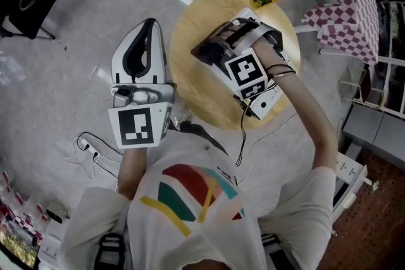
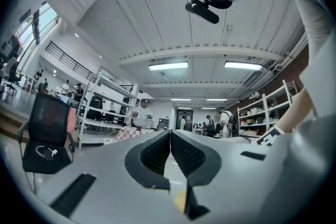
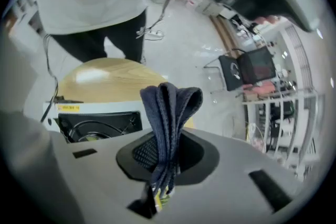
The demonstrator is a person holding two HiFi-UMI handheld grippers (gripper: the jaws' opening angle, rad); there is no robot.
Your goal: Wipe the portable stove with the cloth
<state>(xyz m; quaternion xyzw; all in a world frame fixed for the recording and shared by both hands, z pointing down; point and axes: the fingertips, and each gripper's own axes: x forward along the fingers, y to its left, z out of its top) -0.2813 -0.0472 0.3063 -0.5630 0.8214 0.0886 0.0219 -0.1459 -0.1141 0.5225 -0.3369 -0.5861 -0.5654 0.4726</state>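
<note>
Pinches the folded cloth (image 3: 169, 113) in the right gripper (image 3: 167, 150), nearer the stove (image 3: 94, 108) just ahead-left of its jaws, long side across, and holds the left gripper (image 2: 170, 152) pressed together, empty, turned away.

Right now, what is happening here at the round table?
A person works with a hand-held tool in each hand. The right tool is shut on a folded dark blue cloth, held close to the portable stove on the round wooden table. The left tool is shut and empty, off to the side, beyond the table edge.
</note>
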